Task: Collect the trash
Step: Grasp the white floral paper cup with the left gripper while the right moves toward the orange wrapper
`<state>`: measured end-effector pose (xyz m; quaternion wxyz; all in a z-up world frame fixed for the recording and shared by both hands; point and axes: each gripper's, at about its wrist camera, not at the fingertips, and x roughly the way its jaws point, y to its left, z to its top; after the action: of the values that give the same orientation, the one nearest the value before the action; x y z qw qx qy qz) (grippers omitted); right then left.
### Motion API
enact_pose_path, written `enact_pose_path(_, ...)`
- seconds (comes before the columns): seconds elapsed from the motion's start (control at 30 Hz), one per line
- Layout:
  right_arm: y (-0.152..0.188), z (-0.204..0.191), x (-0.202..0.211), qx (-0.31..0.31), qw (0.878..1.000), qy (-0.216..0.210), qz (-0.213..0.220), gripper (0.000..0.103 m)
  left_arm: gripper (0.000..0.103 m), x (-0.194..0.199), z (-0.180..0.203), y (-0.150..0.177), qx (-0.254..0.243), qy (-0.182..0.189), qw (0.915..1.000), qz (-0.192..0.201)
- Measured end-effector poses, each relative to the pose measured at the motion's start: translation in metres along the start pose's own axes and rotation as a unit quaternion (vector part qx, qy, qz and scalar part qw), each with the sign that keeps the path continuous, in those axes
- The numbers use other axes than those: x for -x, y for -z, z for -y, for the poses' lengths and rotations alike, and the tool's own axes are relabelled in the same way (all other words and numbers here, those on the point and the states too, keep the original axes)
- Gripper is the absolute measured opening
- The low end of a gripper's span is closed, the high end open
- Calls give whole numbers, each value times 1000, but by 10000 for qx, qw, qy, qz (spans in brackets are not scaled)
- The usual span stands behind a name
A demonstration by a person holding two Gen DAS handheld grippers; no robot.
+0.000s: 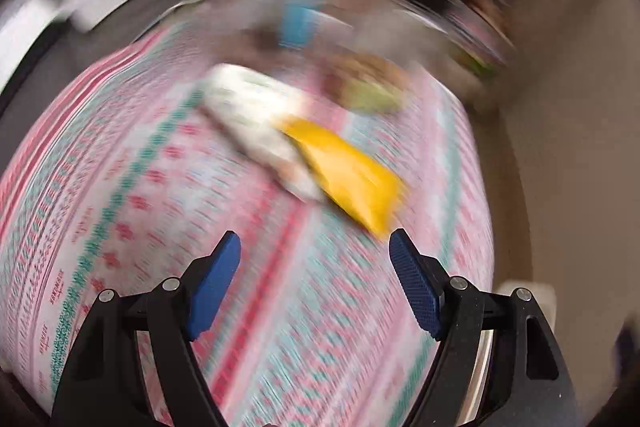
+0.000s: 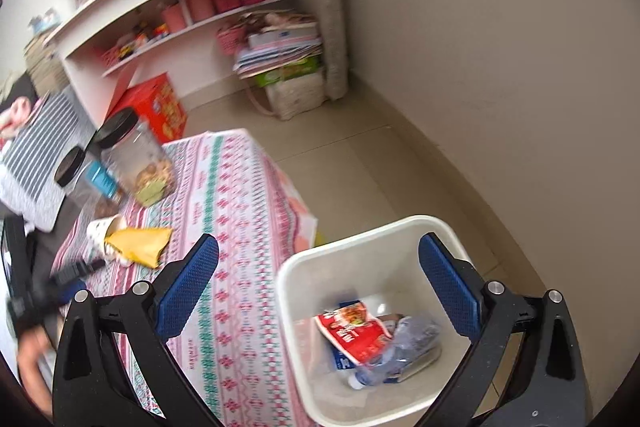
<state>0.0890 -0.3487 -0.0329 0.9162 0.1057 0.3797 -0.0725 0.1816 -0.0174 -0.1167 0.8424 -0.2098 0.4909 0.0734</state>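
Heading for the next piece of rubbish: left gripper [image 1: 315, 243] swinging in over the patterned tablecloth [image 1: 140, 227], jaws apart and empty, closing on the yellow wrapper [image 1: 348, 171] lying against the white paper cup [image 1: 256, 115]. Right gripper [image 2: 319, 259] hanging wide apart, holding nothing, above the white bin [image 2: 304, 307] with the red packet [image 2: 352, 331] and crushed bottle [image 2: 404, 347] already inside. Next up, probably: straddling the wrapper, pinching, carrying across to the bin.

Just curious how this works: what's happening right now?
Left gripper and right gripper: jaws open, empty. Yellow wrapper and paper cup on table. Bin part filled. Nothing blocking.
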Motion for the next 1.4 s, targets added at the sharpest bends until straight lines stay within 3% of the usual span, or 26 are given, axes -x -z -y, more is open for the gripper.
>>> enact_pose_path(0.13, -1, -22, -14, 183, 9996, -156, -145, 96, 75, -25, -48, -44, 1213, 86, 9925, -109)
enact_pose_path(0.23, -2, -38, -26, 328, 9989, -232, -256, 96, 75, -49, -62, -60, 1631, 305, 9858, -266)
enact_pose_path(0.37, -3, -58, -43, 523, 9973, -302, -417, 96, 75, -84, -78, -75, 2281, 758, 9688, -606)
enact_pose_path(0.47, -3, -70, -53, 667, 9960, -324, -501, 96, 75, -99, -87, -85, 2588, 993, 9587, -636)
enact_pose_path(0.63, 1, -89, -65, 915, 9930, -350, -665, 96, 71, -105, -84, -93, 2591, 1196, 9554, -764)
enact_pose_path(0.67, 2, -93, -67, 982, 9921, -343, -697, 96, 63, -107, -81, -93, 2575, 1183, 9554, -833)
enact_pose_path(0.8, 7, -104, -72, 1207, 9893, -265, -775, 96, 52, -95, -79, -83, 2386, 1174, 9606, -806)
enact_pose_path(1.07, 14, -130, -73, 1479, 9848, -421, -810, 96, 52, -4, -94, -75, 1084, 735, 9914, 31)
enact_pose_path(1.23, 22, -154, -75, 1556, 9822, -587, -876, 96, 52, 37, -112, -63, 673, 561, 9960, 202)
enact_pose_path(1.4, 37, -186, -84, 1760, 9749, -902, -1018, 96, 52, 85, -123, -44, -250, 56, 9953, 938)
